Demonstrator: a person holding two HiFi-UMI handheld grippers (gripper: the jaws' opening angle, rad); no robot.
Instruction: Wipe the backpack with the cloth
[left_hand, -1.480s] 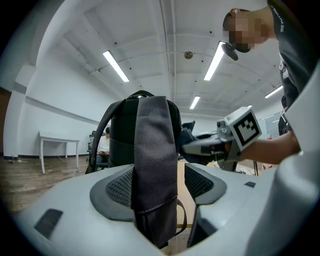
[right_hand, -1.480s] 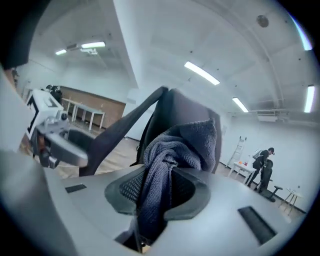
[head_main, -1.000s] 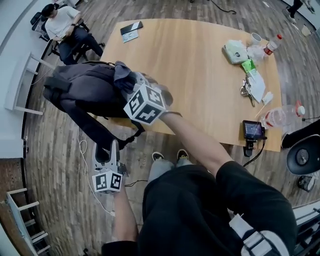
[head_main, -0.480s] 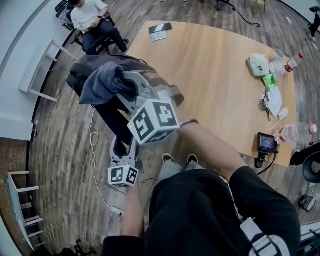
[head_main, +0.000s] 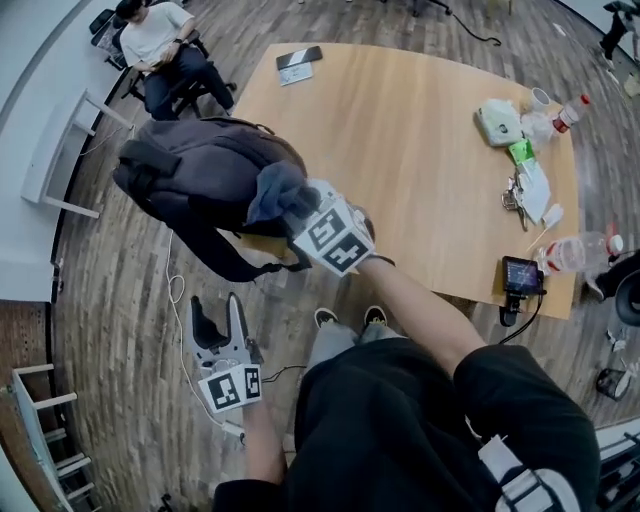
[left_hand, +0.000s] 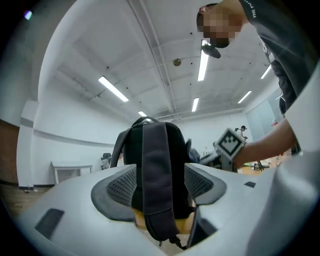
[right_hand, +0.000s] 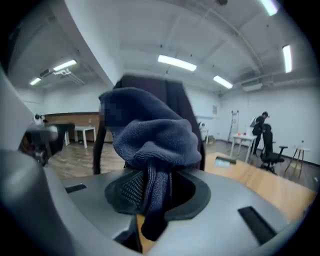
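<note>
The backpack lies at the left corner of the wooden table, partly over the edge, and one strap hangs down toward the floor. The right gripper has its jaws clamped on the blue cloth. A narrow fold is pinched between the pads, and the rest bunches out in front, against the near side of the backpack. The left gripper hovers lower, in front of the table, with its jaws spread. In the left gripper view the strap shows in the gap, but the pads do not press on it. The cloth looks soft, light and thick like a towel, so it should follow the fabric well. Only a fold is held, however, and a hard drag could pull it out of the jaws, so a deeper bite would be safer. The backpack seems soft-sided and rather bulky, probably not very heavy. It may give way or slide on the smooth wood when it is pushed. I think the best place to hold it is the strap or the top handle, with the free gripper, while the other one wipes.
</note>
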